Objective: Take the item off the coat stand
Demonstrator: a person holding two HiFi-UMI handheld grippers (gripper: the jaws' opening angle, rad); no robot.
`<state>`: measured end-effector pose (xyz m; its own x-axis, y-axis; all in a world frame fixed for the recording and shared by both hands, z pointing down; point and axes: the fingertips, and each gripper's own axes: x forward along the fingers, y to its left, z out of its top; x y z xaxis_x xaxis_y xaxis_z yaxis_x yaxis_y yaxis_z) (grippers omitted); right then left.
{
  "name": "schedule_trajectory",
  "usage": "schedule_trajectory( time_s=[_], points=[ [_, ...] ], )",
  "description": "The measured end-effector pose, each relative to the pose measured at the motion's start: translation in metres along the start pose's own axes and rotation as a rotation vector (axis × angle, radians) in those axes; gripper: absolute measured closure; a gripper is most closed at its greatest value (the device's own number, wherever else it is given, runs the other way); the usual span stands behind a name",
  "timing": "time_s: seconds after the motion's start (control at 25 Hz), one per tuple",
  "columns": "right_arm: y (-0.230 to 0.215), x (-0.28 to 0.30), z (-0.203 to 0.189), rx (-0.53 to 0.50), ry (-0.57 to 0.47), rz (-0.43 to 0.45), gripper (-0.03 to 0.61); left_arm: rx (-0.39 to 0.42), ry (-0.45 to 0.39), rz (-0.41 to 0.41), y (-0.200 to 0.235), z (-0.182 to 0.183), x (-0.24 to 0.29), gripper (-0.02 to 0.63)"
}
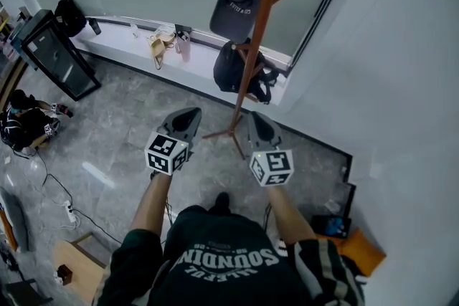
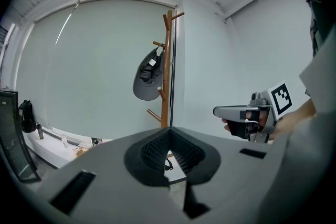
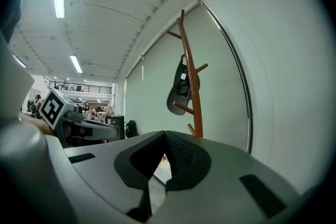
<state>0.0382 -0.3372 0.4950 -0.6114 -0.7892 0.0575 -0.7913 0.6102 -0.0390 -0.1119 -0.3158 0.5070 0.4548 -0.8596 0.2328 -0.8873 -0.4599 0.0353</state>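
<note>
- Dark cap hangs from an upper peg of the coat stand, at the far side, well apart from both grippers.
- Left gripper and right gripper: jaws together, nothing held.
- Cap judged light, with a soft crown and a stiffer brim. Best gripped at the brim and lifted up off the peg.

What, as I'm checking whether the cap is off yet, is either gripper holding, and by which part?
Nothing. The left gripper and right gripper are both shut and empty; the cap hangs on the coat stand, untouched.
</note>
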Motion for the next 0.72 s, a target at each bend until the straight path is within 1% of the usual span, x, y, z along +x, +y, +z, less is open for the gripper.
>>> schedule_trajectory(
  time_s=[0.2, 0.4, 0.64, 0.68, 0.72],
  points=[
    [-0.006, 0.02, 0.003, -0.008, -0.002, 0.012, 0.58, -0.004, 0.002, -0.004, 0.015, 0.005, 0.017, 0.614],
    [-0.015, 0.036, 0.002, 0.007, 0.015, -0.025, 0.58, -0.005, 0.001, -0.023, 0.031, 0.009, 0.032, 0.612],
    [-0.018, 0.053, 0.014, -0.006, 0.003, -0.039, 0.58, -0.013, -0.048, -0.042, 0.054, 0.029, 0.045, 0.609],
    [-0.018, 0.054, 0.015, -0.006, 0.002, -0.043, 0.58, -0.018, -0.061, -0.046, 0.058, 0.033, 0.046, 0.587],
    [-0.017, 0.055, 0.015, -0.008, 0.002, -0.047, 0.58, -0.03, -0.077, -0.051, 0.061, 0.037, 0.047, 0.543]
  ],
)
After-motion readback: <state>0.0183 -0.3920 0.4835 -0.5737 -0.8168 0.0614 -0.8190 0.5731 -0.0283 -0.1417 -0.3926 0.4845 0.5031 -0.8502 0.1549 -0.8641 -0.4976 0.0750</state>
